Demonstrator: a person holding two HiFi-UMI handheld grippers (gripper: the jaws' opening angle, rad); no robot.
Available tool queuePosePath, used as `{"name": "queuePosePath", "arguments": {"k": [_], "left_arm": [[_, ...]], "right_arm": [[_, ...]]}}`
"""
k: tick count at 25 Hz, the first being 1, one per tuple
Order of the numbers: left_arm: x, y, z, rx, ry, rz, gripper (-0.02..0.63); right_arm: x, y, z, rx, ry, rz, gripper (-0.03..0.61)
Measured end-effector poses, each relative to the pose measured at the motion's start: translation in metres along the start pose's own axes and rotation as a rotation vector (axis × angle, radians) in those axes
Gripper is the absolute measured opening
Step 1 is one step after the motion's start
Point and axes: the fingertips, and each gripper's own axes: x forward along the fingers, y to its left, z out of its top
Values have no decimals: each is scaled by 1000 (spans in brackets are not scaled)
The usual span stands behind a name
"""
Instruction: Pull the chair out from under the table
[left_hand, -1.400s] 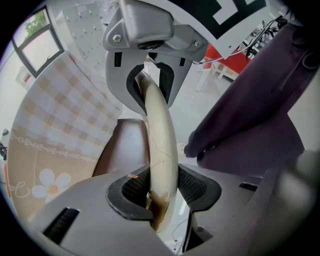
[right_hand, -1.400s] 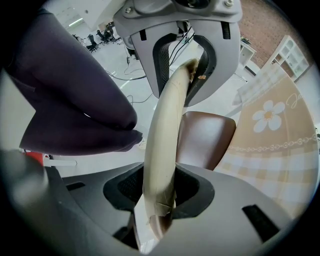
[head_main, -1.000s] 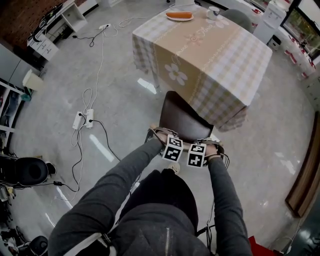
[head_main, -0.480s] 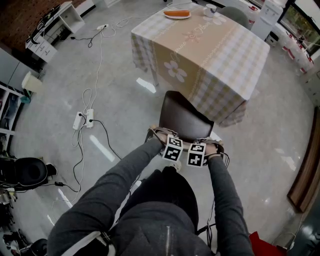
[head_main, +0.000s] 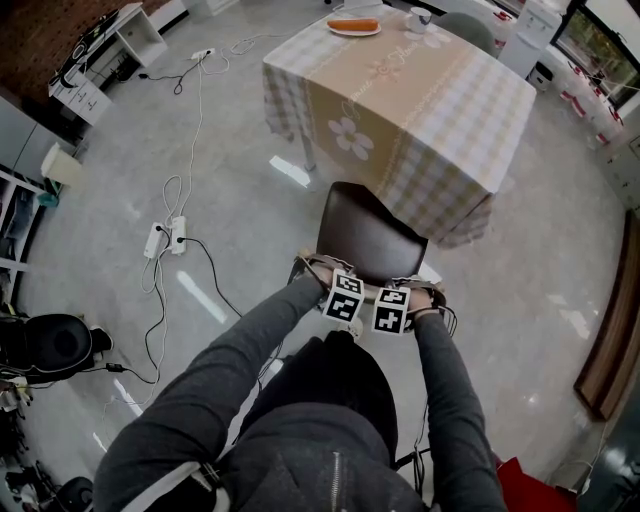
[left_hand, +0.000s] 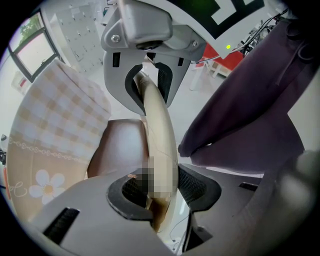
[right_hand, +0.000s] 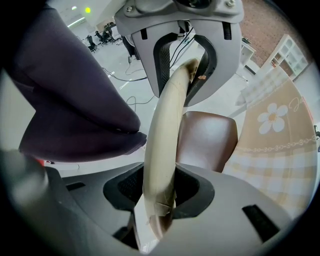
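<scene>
The chair (head_main: 368, 236) has a dark brown seat and a cream top rail on its back. It stands just in front of the table (head_main: 430, 120), which is draped in a checked cloth with a flower print. Both grippers point down, side by side on the rail. My left gripper (head_main: 340, 292) is shut on the rail (left_hand: 159, 135), whose cream edge runs between its pads. My right gripper (head_main: 396, 304) is shut on the same rail (right_hand: 165, 135). The seat (right_hand: 207, 137) shows beyond the jaws, and the person's dark sleeves hide the chair's back legs.
Power strips and cables (head_main: 165, 238) lie on the grey floor at the left. A plate (head_main: 352, 27) and a cup (head_main: 418, 20) sit at the table's far edge. A black round object (head_main: 55, 345) is at lower left and wooden furniture (head_main: 610, 340) at right.
The chair and both grippers have come a little way back from the table toward the person, so slightly more of the seat shows. Both grips are unchanged.
</scene>
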Motion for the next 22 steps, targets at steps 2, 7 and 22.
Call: {"name": "queuePosePath", "arguments": {"k": [2,7,22], "left_arm": [[0,0,-1,3,2,3,158],[4,-9,1,11,-3,-4,158],[3,-34,4,25,-2,-2,158]], "right_arm": [[1,0,1,4,2,-5,133],[4,9,4,9,0,-1,133],[4,34,12,23,6,2,133]]}}
